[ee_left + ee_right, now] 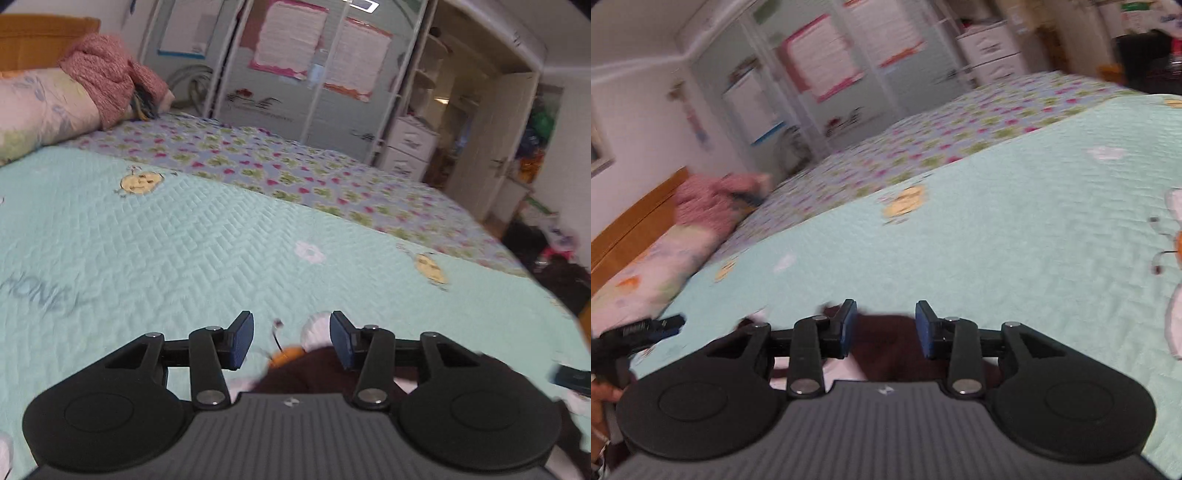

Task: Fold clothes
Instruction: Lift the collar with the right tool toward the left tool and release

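Observation:
A dark maroon garment [295,373] lies on the mint quilted bedspread [184,240], just under and behind my left gripper [291,323]. That gripper's blue pads stand well apart and hold nothing. The dark cloth lies lower, and an orange and white print shows at its edge. In the right wrist view the same maroon garment [882,343] shows through the gap of my right gripper [886,308]. Its jaws are also open, with the pads clear of the cloth. The left gripper [646,328] shows at the left edge of that view, above a hand [602,395].
A floral sheet [295,166] covers the far half of the bed. A pale pillow [40,110] with a pink knitted item [107,74] on it lies against the wooden headboard [33,40]. Beyond the bed stand wardrobe doors [295,74] and white drawers [410,147].

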Demonstrator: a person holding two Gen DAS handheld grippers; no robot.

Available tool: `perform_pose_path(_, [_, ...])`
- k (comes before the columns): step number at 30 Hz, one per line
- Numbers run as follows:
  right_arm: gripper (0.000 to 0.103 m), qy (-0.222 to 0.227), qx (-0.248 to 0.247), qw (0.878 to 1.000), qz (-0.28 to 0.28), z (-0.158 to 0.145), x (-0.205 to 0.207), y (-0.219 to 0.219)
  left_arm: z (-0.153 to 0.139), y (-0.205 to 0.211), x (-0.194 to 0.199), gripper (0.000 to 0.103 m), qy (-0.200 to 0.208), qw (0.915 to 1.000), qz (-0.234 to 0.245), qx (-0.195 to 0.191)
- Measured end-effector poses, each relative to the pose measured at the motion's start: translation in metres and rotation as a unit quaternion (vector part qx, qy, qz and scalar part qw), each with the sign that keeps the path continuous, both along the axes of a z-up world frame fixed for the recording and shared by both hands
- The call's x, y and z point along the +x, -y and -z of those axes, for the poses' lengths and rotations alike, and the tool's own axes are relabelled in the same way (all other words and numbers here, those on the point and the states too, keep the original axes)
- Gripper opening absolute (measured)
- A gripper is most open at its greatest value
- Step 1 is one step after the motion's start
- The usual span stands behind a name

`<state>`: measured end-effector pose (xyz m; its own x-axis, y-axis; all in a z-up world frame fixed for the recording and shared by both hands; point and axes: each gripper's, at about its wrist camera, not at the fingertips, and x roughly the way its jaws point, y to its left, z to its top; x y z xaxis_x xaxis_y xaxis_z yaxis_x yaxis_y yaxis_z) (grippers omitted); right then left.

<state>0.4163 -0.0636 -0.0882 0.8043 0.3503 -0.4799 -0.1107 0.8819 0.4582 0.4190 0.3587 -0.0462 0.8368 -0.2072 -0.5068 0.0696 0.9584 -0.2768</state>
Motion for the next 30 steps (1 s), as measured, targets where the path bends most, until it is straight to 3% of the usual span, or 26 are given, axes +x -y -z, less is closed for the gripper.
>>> perform_pose_path(3, [0.037, -0.018, -0.033, 0.999, -0.032, -0.006, 0.011, -0.031, 0.004, 0.003, -0.039, 0.056, -0.025, 0.9992, 0.029, -0.010])
perform_pose_path(5, [0.037, -0.017, -0.040, 0.998, -0.040, -0.006, 0.013, -0.053, 0.022, 0.009, -0.062, 0.058, -0.041, 0.9972, 0.048, -0.040])
perform_pose_path(8, [0.040, -0.034, -0.023, 0.999, -0.033, -0.001, 0.027, -0.077, 0.058, 0.022, -0.079, 0.058, -0.073, 0.9942, 0.066, -0.043])
perform_pose_path(10, [0.051, -0.053, -0.022, 0.998, -0.030, 0.002, 0.036, -0.096, 0.072, 0.033, -0.084, 0.058, -0.037, 0.9968, 0.070, -0.004])
perform_pose_path(14, [0.054, -0.077, -0.091, 0.992, -0.033, 0.009, 0.055, -0.138, 0.086, 0.050, -0.092, 0.071, 0.027, 0.9945, 0.086, 0.053])
perform_pose_path(18, [0.058, -0.122, -0.188, 0.974, 0.023, 0.039, 0.094, -0.155, 0.091, 0.038, -0.089, 0.071, 0.025, 0.9961, 0.082, 0.016])
perform_pose_path(19, [0.065, -0.116, -0.189, 0.975, 0.031, 0.045, 0.100, -0.154, 0.091, 0.032, -0.087, 0.071, 0.026, 0.9963, 0.082, -0.001])
perform_pose_path(21, [0.069, -0.081, -0.196, 0.977, 0.022, 0.051, 0.106, -0.153, 0.094, 0.028, -0.083, 0.071, 0.026, 0.9963, 0.079, -0.022])
perform_pose_path(24, [0.071, -0.056, -0.162, 0.985, 0.028, 0.049, 0.099, -0.145, 0.094, 0.029, -0.083, 0.071, 0.029, 0.9962, 0.078, -0.025])
perform_pose_path(27, [0.071, 0.001, -0.041, 0.998, 0.043, 0.032, 0.073, -0.124, 0.094, 0.030, -0.084, 0.071, 0.031, 0.9963, 0.077, -0.025])
perform_pose_path(30, [0.071, -0.020, 0.052, 0.998, -0.013, 0.027, 0.070, -0.128, 0.095, 0.029, -0.087, 0.071, 0.032, 0.9964, 0.075, -0.026])
